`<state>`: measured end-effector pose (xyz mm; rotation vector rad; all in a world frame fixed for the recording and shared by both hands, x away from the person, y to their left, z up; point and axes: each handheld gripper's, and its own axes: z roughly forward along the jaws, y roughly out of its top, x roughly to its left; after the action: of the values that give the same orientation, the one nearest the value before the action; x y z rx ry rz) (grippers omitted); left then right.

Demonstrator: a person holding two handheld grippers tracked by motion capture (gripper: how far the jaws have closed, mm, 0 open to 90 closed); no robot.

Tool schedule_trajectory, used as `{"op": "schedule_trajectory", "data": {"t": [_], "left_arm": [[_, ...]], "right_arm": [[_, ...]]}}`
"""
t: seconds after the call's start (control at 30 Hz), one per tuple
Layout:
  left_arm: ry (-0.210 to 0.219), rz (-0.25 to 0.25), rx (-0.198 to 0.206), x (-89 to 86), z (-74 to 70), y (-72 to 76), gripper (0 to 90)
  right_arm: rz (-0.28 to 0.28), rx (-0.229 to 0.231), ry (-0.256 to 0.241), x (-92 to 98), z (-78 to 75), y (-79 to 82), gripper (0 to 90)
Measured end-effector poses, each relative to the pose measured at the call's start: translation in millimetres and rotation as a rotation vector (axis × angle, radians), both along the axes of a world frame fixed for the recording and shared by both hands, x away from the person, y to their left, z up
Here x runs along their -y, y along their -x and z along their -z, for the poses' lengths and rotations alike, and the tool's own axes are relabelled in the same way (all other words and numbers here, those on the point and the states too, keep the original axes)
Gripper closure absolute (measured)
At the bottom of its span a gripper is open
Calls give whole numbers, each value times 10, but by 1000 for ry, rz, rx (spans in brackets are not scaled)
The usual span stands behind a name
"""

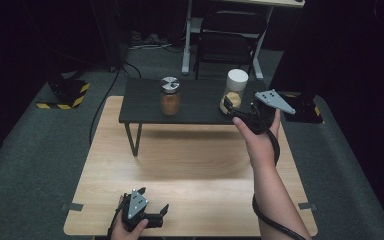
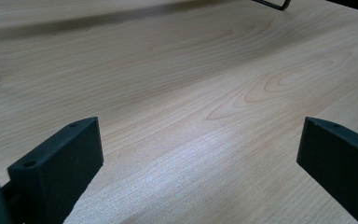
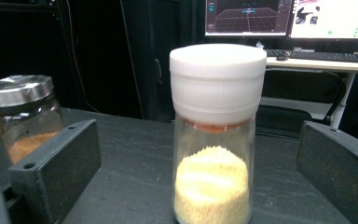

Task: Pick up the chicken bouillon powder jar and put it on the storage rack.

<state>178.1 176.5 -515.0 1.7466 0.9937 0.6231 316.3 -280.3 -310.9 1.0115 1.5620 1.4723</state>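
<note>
Dark shelf (image 1: pixel 145 107), white-capped jar (image 3: pixel 213 140) near edge, perhaps

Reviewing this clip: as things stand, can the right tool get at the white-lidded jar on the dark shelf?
Probably yes. The right tool is open and lined up on the white-lidded jar, which stands upright between its jaws with nothing in front. The metal-lidded jar stands apart, off to one side.

Behind your wooden table (image 1: pixel 190 165), at twelve o'clock, a folding chair (image 1: pixel 228 37) stood on grey carpet (image 1: pixel 25 150). A yellow-black striped base (image 1: pixel 67 92) lay at ten o'clock. Your monitors (image 3: pixel 289 18) glowed above a keyboard (image 3: pixel 335 57).
</note>
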Motion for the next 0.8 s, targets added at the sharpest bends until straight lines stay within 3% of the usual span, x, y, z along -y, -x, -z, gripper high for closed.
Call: {"op": "schedule_trajectory", "data": {"t": [0.8], "left_arm": [[4,2,17,-7,21,24,6]], "right_arm": [[-64,8,28,271,550,495,0]]}}
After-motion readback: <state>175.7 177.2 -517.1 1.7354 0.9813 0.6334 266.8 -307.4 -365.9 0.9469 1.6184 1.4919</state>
